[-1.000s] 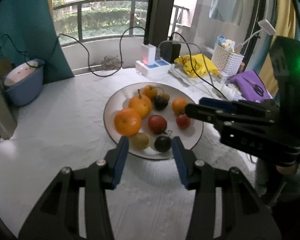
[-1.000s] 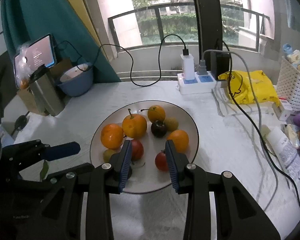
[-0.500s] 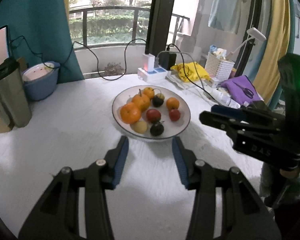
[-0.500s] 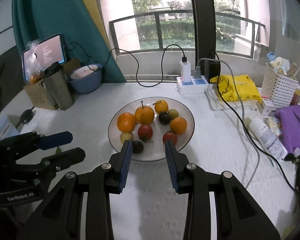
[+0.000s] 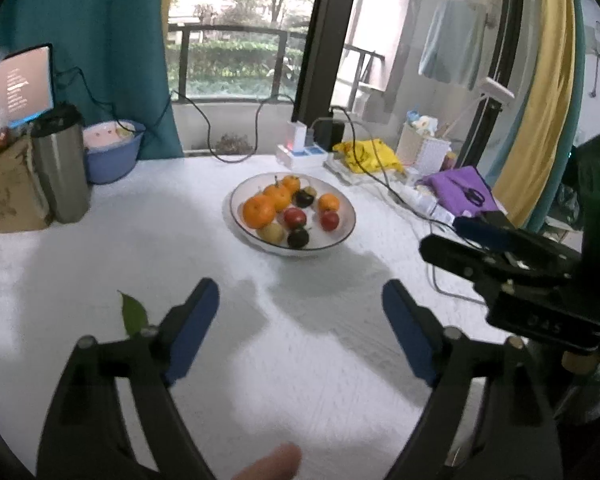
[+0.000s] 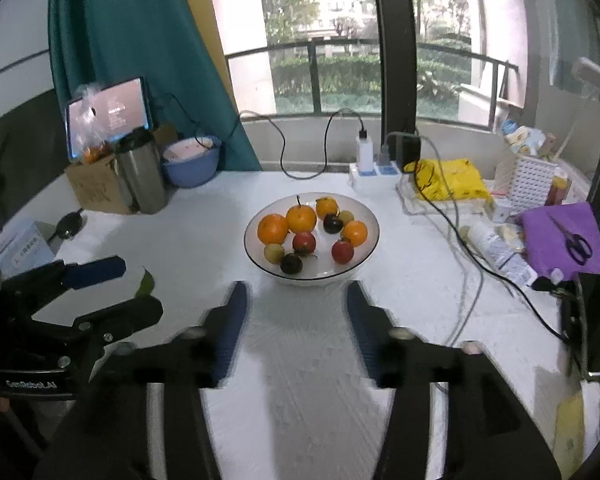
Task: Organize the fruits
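Observation:
A white bowl (image 5: 342, 236) (image 6: 364, 264) holds several fruits: oranges (image 5: 259, 211) (image 6: 273, 229), red fruits (image 5: 294, 217) (image 6: 342, 251), dark plums (image 5: 298, 237) (image 6: 291, 263) and a yellow-green fruit (image 5: 271, 232) (image 6: 274, 253). It stands mid-table on the white cloth. My left gripper (image 5: 300, 308) is open and empty, well short of the bowl; it also shows in the right wrist view (image 6: 116, 286). My right gripper (image 6: 294, 302) is open and empty, just short of the bowl; it also shows in the left wrist view (image 5: 456, 236).
A steel flask (image 5: 60, 168) (image 6: 142, 170), blue basin (image 5: 110, 154) (image 6: 192, 160), cardboard box (image 6: 96, 188) and tablet (image 6: 108, 114) stand at back left. A power strip (image 6: 374, 172), cables (image 6: 452, 216), yellow bag (image 6: 448, 180), white basket (image 6: 528, 178) and purple cloth with scissors (image 6: 576, 244) lie right. A green leaf (image 5: 134, 314) lies front left.
Both grippers have pulled back from the bowl and up, and both jaws have opened wider. The fruits have not moved.

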Demonstrator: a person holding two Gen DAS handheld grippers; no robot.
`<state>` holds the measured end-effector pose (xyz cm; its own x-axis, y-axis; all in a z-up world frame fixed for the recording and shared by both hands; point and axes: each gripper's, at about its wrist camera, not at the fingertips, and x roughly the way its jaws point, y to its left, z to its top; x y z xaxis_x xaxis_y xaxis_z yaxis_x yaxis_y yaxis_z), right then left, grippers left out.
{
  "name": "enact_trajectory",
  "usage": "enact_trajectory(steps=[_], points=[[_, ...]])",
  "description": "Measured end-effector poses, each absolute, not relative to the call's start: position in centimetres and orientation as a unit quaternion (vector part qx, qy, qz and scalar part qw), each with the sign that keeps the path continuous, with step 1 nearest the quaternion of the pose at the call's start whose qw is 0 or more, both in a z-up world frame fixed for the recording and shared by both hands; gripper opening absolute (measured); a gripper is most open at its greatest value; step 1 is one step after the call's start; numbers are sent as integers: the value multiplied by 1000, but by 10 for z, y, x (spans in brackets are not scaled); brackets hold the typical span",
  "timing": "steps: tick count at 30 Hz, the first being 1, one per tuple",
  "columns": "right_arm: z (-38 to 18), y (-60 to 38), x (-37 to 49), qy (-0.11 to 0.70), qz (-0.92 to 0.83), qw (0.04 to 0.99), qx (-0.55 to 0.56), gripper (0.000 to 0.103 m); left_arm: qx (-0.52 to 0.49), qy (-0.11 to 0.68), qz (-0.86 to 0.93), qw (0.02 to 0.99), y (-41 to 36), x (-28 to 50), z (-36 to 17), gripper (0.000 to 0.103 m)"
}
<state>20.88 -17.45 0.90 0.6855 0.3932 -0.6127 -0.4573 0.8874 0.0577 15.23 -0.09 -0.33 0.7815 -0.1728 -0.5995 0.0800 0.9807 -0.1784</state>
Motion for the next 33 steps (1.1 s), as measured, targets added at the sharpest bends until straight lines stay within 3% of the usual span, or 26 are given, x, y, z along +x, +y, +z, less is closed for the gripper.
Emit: enact_trajectory(steps=[9, 33], points=[[40, -189, 164, 275, 210, 937, -46, 73, -67, 262, -49, 962, -4, 112, 27, 93], [110, -199, 80, 155, 167, 971, -68, 76, -25, 152, -5, 988, -5, 40, 87, 93]])
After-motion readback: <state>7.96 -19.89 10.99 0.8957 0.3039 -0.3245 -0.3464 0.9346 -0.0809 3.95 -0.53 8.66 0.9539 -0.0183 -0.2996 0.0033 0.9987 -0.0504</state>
